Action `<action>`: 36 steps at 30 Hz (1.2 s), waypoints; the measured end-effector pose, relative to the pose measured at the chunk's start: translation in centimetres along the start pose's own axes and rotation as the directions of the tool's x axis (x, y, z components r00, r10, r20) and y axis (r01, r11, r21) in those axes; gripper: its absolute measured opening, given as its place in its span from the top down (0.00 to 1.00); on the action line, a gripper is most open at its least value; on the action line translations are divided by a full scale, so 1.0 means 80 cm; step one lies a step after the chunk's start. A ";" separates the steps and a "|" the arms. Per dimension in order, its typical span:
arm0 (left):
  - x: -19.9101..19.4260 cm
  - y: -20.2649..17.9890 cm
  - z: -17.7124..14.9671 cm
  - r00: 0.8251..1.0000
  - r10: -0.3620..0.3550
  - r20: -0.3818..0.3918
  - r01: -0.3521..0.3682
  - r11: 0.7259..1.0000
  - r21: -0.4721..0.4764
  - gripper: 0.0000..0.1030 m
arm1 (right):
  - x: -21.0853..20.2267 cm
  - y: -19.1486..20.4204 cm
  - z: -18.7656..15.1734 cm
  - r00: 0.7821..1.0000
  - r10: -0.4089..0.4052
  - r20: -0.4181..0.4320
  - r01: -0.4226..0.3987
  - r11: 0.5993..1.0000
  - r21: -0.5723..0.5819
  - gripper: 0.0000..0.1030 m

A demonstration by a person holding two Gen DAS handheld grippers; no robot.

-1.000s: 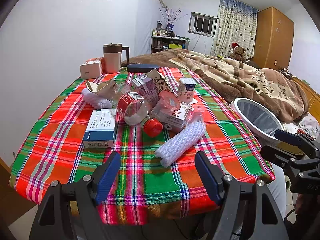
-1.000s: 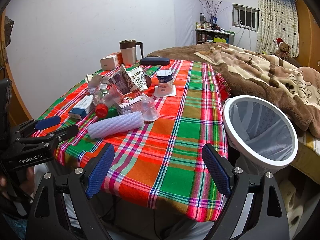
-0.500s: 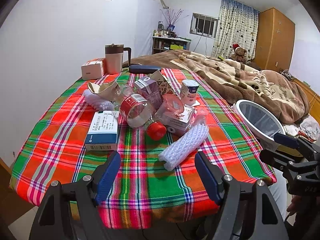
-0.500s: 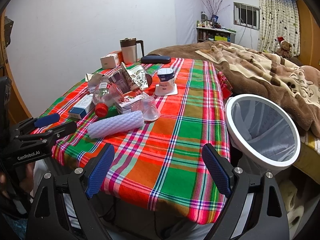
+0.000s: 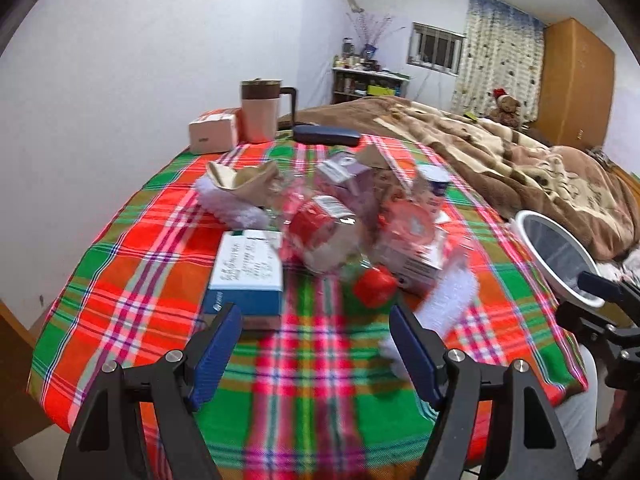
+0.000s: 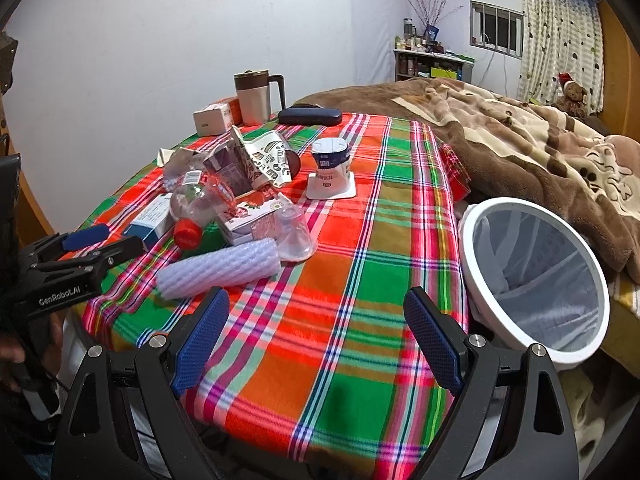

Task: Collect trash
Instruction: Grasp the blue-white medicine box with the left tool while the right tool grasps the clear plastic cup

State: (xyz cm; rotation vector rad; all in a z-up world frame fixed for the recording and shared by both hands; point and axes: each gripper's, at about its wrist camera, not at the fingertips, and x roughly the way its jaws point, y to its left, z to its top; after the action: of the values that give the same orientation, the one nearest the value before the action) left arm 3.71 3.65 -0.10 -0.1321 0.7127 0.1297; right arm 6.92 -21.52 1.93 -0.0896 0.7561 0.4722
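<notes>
A pile of trash lies on the plaid tablecloth (image 6: 360, 280): a white and blue box (image 5: 246, 272), a clear bottle with a red cap (image 5: 374, 286), a bubble-wrap roll (image 6: 220, 268), a clear plastic cup (image 6: 294, 236), cartons and a yogurt pot (image 6: 330, 160). A white-rimmed trash bin (image 6: 534, 276) stands at the table's right edge. My left gripper (image 5: 316, 342) is open and empty, just short of the box and bottle. My right gripper (image 6: 316, 336) is open and empty over the table's near edge, beside the bin.
A brown mug (image 6: 256, 98), a tissue box (image 6: 214, 118) and a dark case (image 6: 310, 116) stand at the table's far end. A bed with a brown blanket (image 6: 520, 136) lies to the right. A white wall is on the left.
My left gripper has moved forward over the table toward the trash pile; its view is blurred. My right gripper has edged forward slightly. Both stay open.
</notes>
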 end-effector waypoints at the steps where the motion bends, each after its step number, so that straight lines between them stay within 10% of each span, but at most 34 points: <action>1: 0.006 0.006 0.003 1.000 0.008 -0.003 -0.008 1.000 -0.011 0.26 | 0.003 0.000 0.002 1.000 0.002 -0.002 -0.002 1.000 0.001 0.12; 27: 0.111 0.063 0.027 0.990 0.057 -0.132 -0.064 0.997 -0.049 0.26 | 0.099 0.012 0.046 0.993 0.056 -0.104 -0.057 0.998 -0.001 0.43; 36: 0.103 0.062 0.028 0.992 0.046 -0.116 -0.053 0.997 -0.054 0.45 | 0.103 0.016 0.048 0.992 0.063 -0.106 -0.064 0.998 -0.009 0.69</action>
State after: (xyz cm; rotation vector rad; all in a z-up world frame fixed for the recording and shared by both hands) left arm 10.51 9.54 -4.24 -0.1775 0.8272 0.1911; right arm 13.95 -16.33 -0.74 -0.1029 0.8624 0.5361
